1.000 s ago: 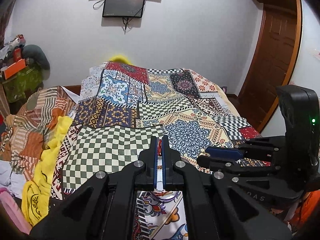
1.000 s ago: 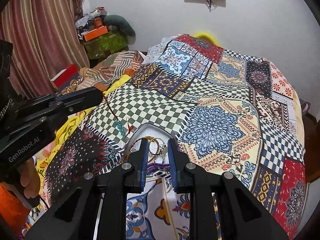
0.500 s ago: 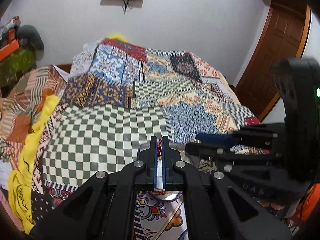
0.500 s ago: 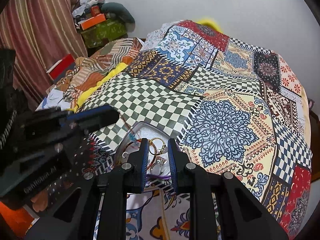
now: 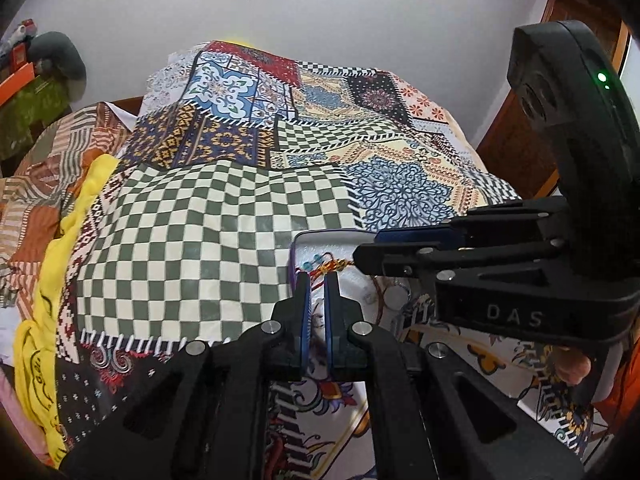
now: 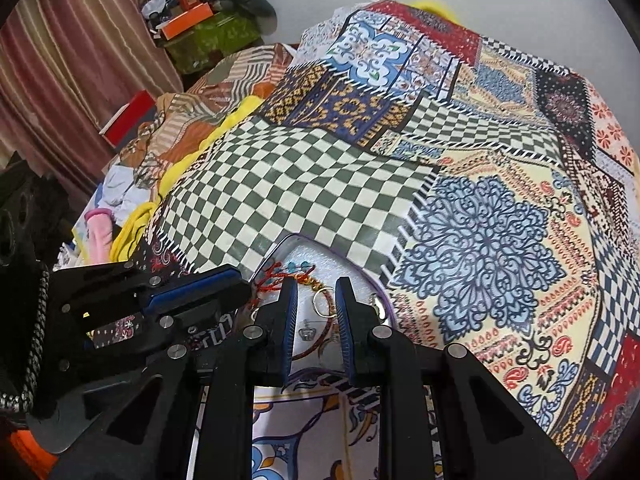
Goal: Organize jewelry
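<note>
A white jewelry tray with a purple rim [image 6: 280, 245] [image 5: 296, 240] lies on the patchwork bedspread. In it lie a red thread bracelet with turquoise beads [image 6: 294, 272] [image 5: 328, 266], gold rings [image 6: 324, 300] and small silver pieces [image 6: 307, 333]. My left gripper [image 5: 317, 280] hovers over the tray's left part, jaws slightly apart, with the red thread just ahead of its tips and nothing held. My right gripper [image 6: 316, 288] is open over the tray, with the rings between its fingers. The left gripper also shows in the right wrist view [image 6: 236, 280].
The patchwork bedspread [image 6: 480, 200] covers the bed. A yellow cloth [image 5: 68, 240] and piled clothes [image 6: 120, 184] lie along the left edge. A wooden door [image 5: 520, 152] stands at the right, boxes [image 6: 192, 20] at the back left.
Both grippers have come down over the tray. My left gripper has opened and let go of the red thread bracelet, which now lies in the tray. My right gripper has opened wider.
</note>
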Tool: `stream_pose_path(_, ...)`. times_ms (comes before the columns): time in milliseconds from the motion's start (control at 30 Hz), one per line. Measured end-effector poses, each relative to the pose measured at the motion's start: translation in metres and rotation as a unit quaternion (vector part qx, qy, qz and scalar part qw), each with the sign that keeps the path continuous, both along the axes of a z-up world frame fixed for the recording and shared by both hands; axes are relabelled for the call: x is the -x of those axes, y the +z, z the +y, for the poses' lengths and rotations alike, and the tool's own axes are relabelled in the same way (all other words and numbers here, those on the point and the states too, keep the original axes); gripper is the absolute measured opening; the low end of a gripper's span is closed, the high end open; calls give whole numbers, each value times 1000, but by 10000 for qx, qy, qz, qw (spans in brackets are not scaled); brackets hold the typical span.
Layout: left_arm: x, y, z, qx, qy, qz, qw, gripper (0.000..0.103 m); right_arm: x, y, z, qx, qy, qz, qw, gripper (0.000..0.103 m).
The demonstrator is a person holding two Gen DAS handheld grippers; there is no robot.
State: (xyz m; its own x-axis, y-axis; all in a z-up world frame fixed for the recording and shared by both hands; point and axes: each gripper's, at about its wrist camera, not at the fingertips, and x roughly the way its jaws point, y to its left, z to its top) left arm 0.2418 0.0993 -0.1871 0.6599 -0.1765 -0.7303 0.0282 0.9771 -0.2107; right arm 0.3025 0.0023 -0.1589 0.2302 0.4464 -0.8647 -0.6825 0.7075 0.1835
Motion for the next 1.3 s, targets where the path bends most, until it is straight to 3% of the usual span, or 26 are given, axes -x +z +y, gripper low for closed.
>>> stream_pose_path(233, 14, 17, 0, -415, 204, -193, 9987, 10, 6, 17, -7, -56, -126, -211, 9997, 18)
stream_pose_path(367, 29, 40, -3, -545, 268, -472, 9970, 19, 25, 47, -21, -177, -249, -745, 9968, 18)
stream_pose_path(467, 50, 67, -10, -670, 356, -838, 9936, 32, 45, 72, -34, -357, -360, -1193, 9916, 18)
stream_pose_path(700, 102, 135, -23, -612, 491, -1781, 9809, 45, 113, 140, -71, -810, -862, -2539, 9600, 18)
stream_pose_path(867, 154, 182, -33, -636, 654, -2601, 9613, 55, 160, 179, -96, -1329, -1093, -3158, 9331, 20)
stream_pose_path(933, 174, 195, -37, -673, 712, -2897, 9521, 68, 177, 190, -105, -1548, -1196, -3337, 9222, 27)
stream_pose_path(1000, 195, 207, -42, -737, 789, -3218, 9406, 74, 192, 199, -112, -1736, -1320, -3506, 9108, 44)
stream_pose_path(1033, 201, 210, -44, -771, 822, -3304, 9371, 79, 199, 202, -117, -1822, -1392, -3585, 9049, 48)
stream_pose_path(1100, 217, 217, -49, -865, 931, -3508, 9278, 89, 208, 206, -120, -1964, -1385, -3601, 9014, 58)
stream_pose_path(1300, 239, 221, -55, -882, 1048, -3697, 9190, 97, 229, 209, -118, -1923, -1565, -4082, 8786, 83)
